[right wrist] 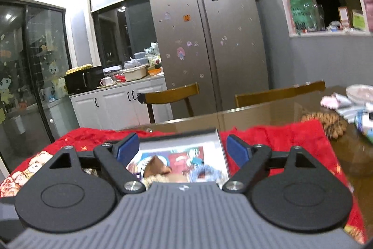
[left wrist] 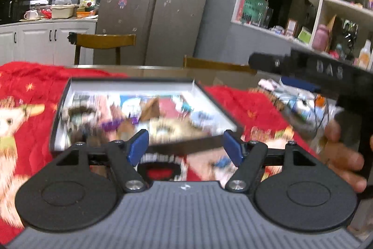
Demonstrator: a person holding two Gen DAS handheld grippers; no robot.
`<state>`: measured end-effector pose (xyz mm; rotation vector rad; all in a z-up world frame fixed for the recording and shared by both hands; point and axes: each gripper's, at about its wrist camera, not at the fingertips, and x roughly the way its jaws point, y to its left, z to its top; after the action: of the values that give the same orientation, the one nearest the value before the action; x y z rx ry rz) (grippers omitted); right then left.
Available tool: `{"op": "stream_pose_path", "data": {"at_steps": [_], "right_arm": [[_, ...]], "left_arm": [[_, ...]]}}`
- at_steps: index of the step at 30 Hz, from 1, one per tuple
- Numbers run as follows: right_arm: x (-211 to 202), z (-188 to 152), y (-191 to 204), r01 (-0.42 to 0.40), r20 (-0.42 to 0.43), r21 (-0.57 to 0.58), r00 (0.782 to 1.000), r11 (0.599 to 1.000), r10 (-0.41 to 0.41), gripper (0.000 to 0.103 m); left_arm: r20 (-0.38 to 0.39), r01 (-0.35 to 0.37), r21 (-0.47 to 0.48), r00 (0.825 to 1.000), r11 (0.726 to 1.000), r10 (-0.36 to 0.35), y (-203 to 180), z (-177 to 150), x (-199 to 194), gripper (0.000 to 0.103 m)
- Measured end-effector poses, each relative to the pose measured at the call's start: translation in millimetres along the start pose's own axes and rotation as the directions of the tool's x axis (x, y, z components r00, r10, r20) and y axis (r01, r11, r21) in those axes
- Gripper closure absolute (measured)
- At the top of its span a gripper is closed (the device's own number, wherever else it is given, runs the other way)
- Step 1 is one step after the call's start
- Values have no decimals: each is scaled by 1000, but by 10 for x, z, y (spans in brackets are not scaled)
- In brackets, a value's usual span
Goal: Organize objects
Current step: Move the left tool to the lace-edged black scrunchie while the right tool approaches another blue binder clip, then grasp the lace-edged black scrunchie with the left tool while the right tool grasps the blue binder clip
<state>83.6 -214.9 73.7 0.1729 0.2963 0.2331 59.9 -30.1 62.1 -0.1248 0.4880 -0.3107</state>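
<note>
One shallow box [left wrist: 67, 95] on the red blanket [left wrist: 30, 76], at twelve o'clock of the left gripper [left wrist: 185, 146]; inside, a blurred heap of small colourful items [left wrist: 144, 113], too smeared to count. Left gripper spread wide, holding nothing. Toward three o'clock, right gripper [right wrist: 183, 147] also spread and empty, above the same box. Two wooden chairs [right wrist: 172, 91] behind; one grey fridge [right wrist: 205, 34]
</note>
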Motion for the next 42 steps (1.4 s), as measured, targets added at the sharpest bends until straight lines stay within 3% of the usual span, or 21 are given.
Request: {"op": "stream_pose_path", "data": {"at_steps": [10, 13, 22, 28, 30, 33, 35, 39, 42], "right_arm": [[289, -432, -199, -4, -171, 52, 985, 999, 13, 15], [360, -513, -240, 7, -223, 83, 975, 997, 12, 15], [377, -640, -231, -26, -273, 93, 961, 995, 51, 15], [467, -707, -213, -25, -338, 96, 940, 995, 57, 23], [489, -750, -166, -20, -350, 65, 936, 998, 41, 25], [476, -778, -129, -12, -335, 34, 942, 999, 22, 28], [486, -793, -115, -7, -340, 19, 940, 1000, 13, 38], [496, -822, -42, 6, -331, -42, 943, 999, -19, 45], [501, -828, -5, 5, -333, -70, 943, 998, -28, 57]], "left_arm": [[-159, -38, -53, 987, 998, 29, 193, -372, 487, 28], [-136, -93, -6, 986, 996, 92, 204, -389, 549, 28], [-152, -117, 18, 981, 993, 118, 251, -347, 742, 28], [-149, -130, 38, 980, 991, 135, 203, -354, 804, 29], [-149, -139, 61, 978, 988, 146, 170, -366, 810, 32], [-146, -121, 81, 981, 989, 132, 144, -384, 793, 49], [-141, -102, 75, 984, 992, 112, 152, -392, 769, 64], [-134, -77, 31, 988, 997, 81, 218, -399, 734, 70], [-124, -60, 21, 990, 998, 62, 234, -401, 708, 82]]}}
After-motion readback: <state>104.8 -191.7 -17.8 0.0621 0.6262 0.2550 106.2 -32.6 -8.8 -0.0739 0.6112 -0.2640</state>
